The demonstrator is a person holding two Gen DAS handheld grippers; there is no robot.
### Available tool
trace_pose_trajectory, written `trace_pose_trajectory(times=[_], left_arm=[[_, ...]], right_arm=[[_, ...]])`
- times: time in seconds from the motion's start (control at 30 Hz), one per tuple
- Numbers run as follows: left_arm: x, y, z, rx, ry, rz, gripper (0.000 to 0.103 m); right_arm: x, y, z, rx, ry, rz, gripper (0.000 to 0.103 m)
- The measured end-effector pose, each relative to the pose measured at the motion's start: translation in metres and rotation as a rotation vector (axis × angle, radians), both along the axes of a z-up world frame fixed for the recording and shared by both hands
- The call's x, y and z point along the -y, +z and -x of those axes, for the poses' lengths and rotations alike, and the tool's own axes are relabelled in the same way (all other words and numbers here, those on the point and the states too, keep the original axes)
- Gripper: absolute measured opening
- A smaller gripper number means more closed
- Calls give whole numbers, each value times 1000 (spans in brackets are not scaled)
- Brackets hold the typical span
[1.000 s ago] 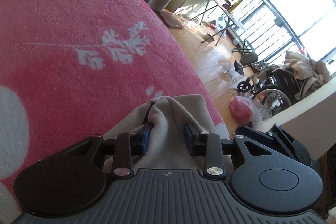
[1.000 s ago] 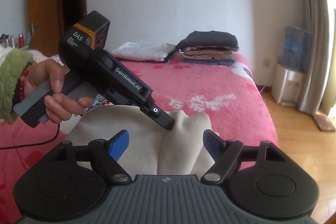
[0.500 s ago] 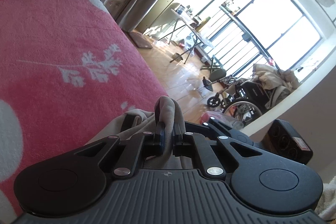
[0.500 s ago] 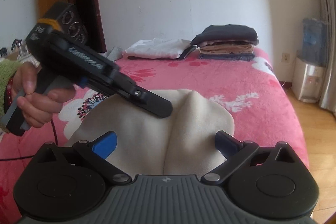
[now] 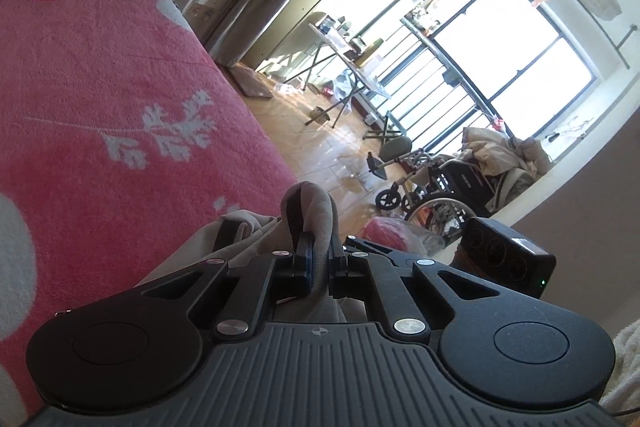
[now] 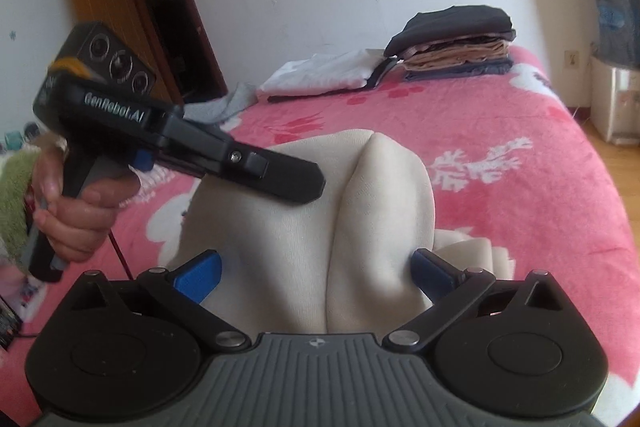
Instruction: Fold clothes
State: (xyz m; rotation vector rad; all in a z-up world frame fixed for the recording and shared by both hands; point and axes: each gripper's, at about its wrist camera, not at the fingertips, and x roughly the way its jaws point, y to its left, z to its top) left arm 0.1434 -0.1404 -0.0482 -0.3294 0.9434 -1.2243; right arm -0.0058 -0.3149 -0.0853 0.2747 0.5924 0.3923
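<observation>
Cream garment [image 6: 304,227] lies bunched on the pink bed [image 6: 520,211], near its foot edge, and one ridge of it is pulled up off the blanket. Left hand-held gripper [image 5: 318,267] is clenched on that raised fold, cloth pinched between its pads and looping out above them; in the right wrist view the same tool [image 6: 256,171] comes in from the left, held in a hand [image 6: 76,223]. Right hand-held gripper [image 6: 316,273] is released, jaws at full spread, straddling the garment's near hump; pads do not look to be pressing the cloth.

Step, as I read it: start of a fold, one point secured and second grasp pending. Next move calls for the right jaws to close on a matching edge or corner, then both lift and spread.

Containers: none in use. Finished folded stack [image 6: 456,39] sits at the bed's far end, white item [image 6: 320,75] beside it.
</observation>
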Motion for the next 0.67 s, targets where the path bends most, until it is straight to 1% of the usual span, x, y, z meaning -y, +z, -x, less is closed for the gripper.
trace_pose_trajectory(times=[0.03, 0.07, 0.1, 0.23, 0.3, 0.4, 0.47, 0.53, 0.57, 0.6, 0.67], left_arm=[[-1, 0, 0, -1, -1, 3, 4], [-1, 0, -1, -2, -2, 7, 4], [-1, 0, -1, -3, -2, 9, 4], [-1, -3, -3, -20, -9, 21, 4], [-1, -4, -5, -30, -16, 28, 5], [-1, -7, -9, -53, -20, 30, 7], [0, -10, -14, -75, -9, 26, 15], [3, -13, -18, -96, 3, 22, 40], [6, -14, -20, -100, 4, 20, 43], [9, -15, -22, -103, 5, 17, 50], [18, -16, -23, -113, -5, 18, 54]], right_arm=[[6, -1, 0, -4, 1, -54, 102], [11, -2, -1, -7, 3, -107, 99], [17, -2, -1, -12, 5, -155, 91], [32, -10, -3, -45, 19, -291, 81], [36, -13, -4, -53, 26, -341, 80], [41, -13, -4, -46, 22, -374, 75], [44, -14, -3, -48, 17, -394, 72], [44, -14, -2, -41, 21, -401, 72], [44, -14, -1, -43, 21, -398, 72], [43, -14, 0, -43, 23, -404, 72], [46, -15, 2, -37, 27, -436, 72]])
